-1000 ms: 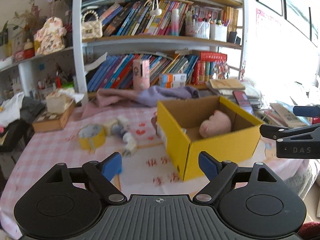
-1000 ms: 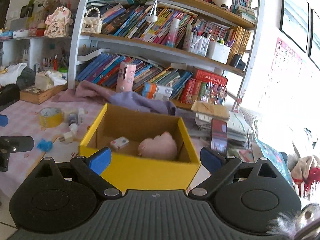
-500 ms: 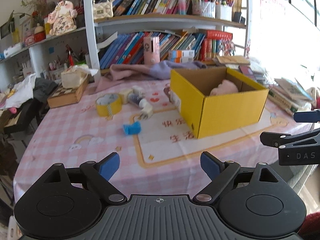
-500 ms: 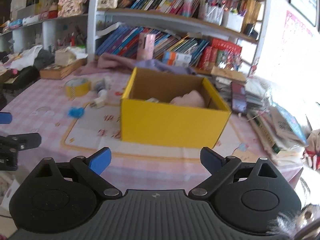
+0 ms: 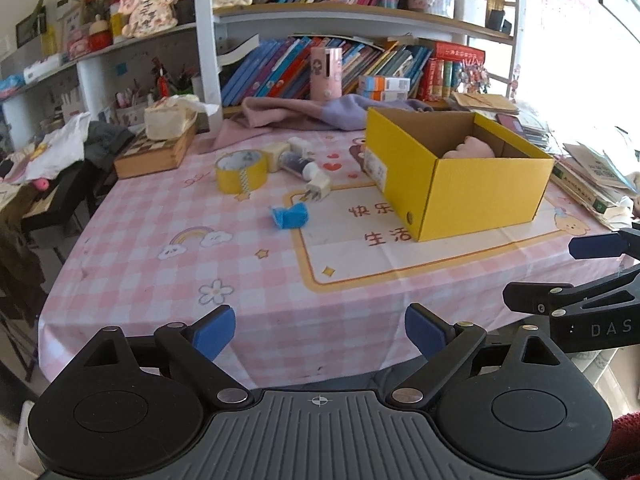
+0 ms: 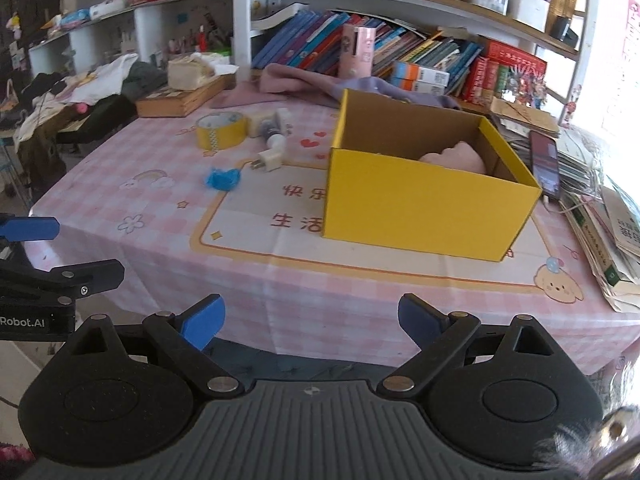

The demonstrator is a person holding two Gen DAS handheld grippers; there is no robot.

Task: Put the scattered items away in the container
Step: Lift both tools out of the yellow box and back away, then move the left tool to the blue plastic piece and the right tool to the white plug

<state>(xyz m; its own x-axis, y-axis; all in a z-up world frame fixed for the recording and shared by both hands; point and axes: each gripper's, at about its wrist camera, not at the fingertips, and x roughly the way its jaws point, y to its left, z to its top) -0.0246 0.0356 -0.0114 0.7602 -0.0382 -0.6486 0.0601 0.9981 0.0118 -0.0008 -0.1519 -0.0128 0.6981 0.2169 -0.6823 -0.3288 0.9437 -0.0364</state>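
Note:
A yellow cardboard box (image 5: 476,196) (image 6: 416,208) stands on the pink checked table with a pink plush (image 5: 470,148) (image 6: 456,158) inside. Left of it lie a yellow tape roll (image 5: 240,172) (image 6: 221,130), a white plug (image 5: 318,190) (image 6: 269,161), a small bottle (image 5: 298,164) (image 6: 272,130) and a crumpled blue item (image 5: 289,216) (image 6: 222,178). My left gripper (image 5: 319,330) and right gripper (image 6: 311,316) are both open and empty, held off the table's near edge, far from the items.
A bookshelf (image 5: 360,12) fills the back. A pink and purple cloth (image 5: 304,114) and a wooden box with tissues (image 5: 158,148) lie at the table's rear. Stacked books (image 6: 600,216) and a phone (image 6: 544,164) sit right of the box. Clothes are piled at the left (image 5: 60,148).
Both grippers have pulled back from the box toward the table's near edge, so more of the table shows. Both stay open and empty.

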